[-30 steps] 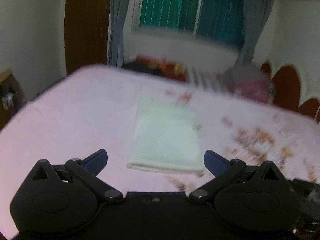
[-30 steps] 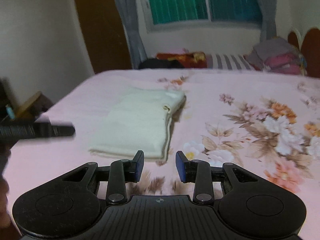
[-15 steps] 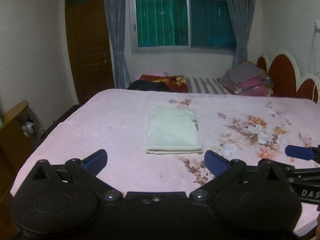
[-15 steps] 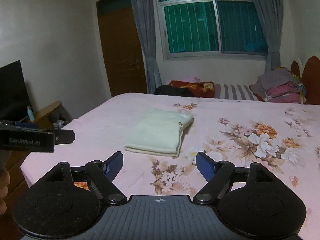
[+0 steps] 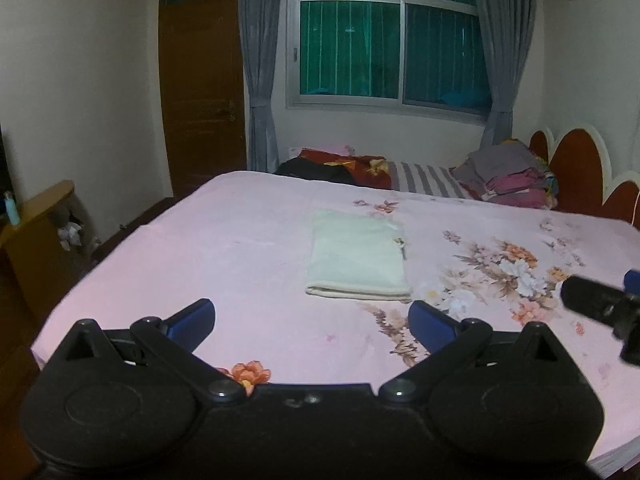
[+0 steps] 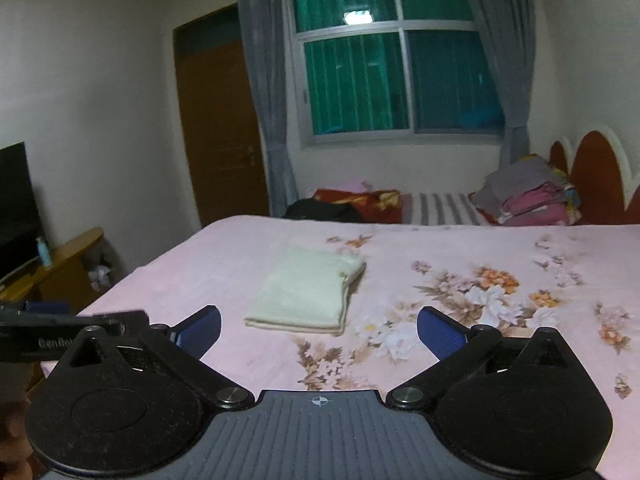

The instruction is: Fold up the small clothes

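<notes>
A pale cream garment [image 5: 358, 256] lies folded into a neat rectangle on the pink floral bedspread [image 5: 248, 240], seen also in the right wrist view as the same cream garment [image 6: 308, 290]. My left gripper [image 5: 312, 318] hovers well short of it, over the bed's near edge, open with nothing between its blue pads. My right gripper [image 6: 319, 326] is also back from the garment, its jaws opening wide and empty. Part of the right gripper pokes into the left wrist view at the right edge, and the left one shows at the left edge of the right wrist view.
A stack of folded clothes [image 5: 510, 178] and dark and striped bedding [image 5: 360, 168] sit at the bed's far side by the red headboard [image 5: 576, 164]. A wooden cabinet [image 6: 68, 264] with a bottle stands left of the bed, near a brown door [image 5: 202, 88].
Both grippers have pulled back and up from the folded garment, which now looks smaller and farther. The right gripper's jaws went from nearly shut to wide apart.
</notes>
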